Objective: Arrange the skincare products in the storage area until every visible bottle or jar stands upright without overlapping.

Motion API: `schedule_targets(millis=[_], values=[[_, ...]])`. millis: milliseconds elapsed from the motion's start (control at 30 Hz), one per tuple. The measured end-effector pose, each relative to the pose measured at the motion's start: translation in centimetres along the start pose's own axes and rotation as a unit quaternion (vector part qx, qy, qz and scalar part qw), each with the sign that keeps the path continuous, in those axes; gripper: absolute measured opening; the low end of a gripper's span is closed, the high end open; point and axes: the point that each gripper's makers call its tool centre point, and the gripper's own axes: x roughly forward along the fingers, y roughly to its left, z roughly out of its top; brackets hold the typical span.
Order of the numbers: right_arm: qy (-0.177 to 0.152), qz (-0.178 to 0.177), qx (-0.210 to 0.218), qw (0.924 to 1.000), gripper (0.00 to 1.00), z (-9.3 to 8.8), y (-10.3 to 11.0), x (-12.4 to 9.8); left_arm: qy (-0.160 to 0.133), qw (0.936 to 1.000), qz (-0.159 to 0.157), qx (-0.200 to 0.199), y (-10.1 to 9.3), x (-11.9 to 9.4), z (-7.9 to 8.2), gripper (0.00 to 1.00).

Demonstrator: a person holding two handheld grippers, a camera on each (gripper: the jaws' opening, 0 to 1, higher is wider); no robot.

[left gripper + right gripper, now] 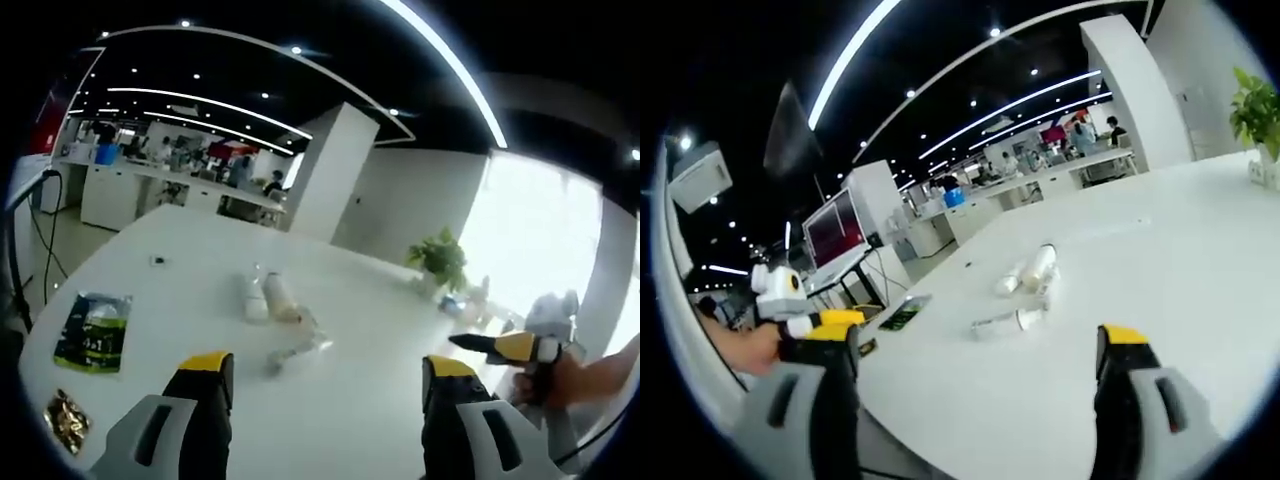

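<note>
- Grippers: we see the left gripper [326, 385] and the right gripper [975, 365] both spread wide, holding nothing.
- Three white plastic skincare bottles [266, 297] lie flat on the white table [380, 400], far ahead of both.

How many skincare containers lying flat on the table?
3: two pale bottles side by side mid-table, and a slimmer clear tube nearer the grippers. All are lying down, none upright.
</note>
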Motion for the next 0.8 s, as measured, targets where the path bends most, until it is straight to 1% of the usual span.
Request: schedule_targets(millis=[300, 400, 567, 633, 700, 800], values=[[-0.001, -0.005, -0.003, 1.0000, 1.00, 0.09, -0.18, 0.00, -0.002, 1.0000, 0.000, 0.000, 0.04, 0.03, 0.11, 0.78], [0.001, -0.005, -0.002, 1.0000, 1.00, 0.02, -0.23, 0.09, 0.002, 1.0000, 0.001, 0.001, 0.08, 0.07, -0.05, 0.78], [0.003, -0.004, -0.005, 1.0000, 1.00, -0.03, -0.20, 0.20, 0.003, 1.0000, 0.002, -0.005, 0.28, 0.26, -0.17, 0.78], [0.005, -0.005, -0.011, 0.9999, 1.00, -0.09, -0.11, 0.18, 0.007, 0.9999, -0.001, -0.014, 0.24, 0.41, -0.34, 0.78], [0.006, -0.004, -0.013, 0.9999, 1.00, -0.17, 0.04, 0.21, 0.003, 0.9999, -0.005, -0.009, -0.08, 0.35, -0.16, 0.78], [0.012, -0.003, -0.021, 0.9997, 1.00, -0.29, 0.21, 0.41, -0.002, 1.0000, -0.005, -0.004, -0.04, 0.26, 0.11, 0.78]])
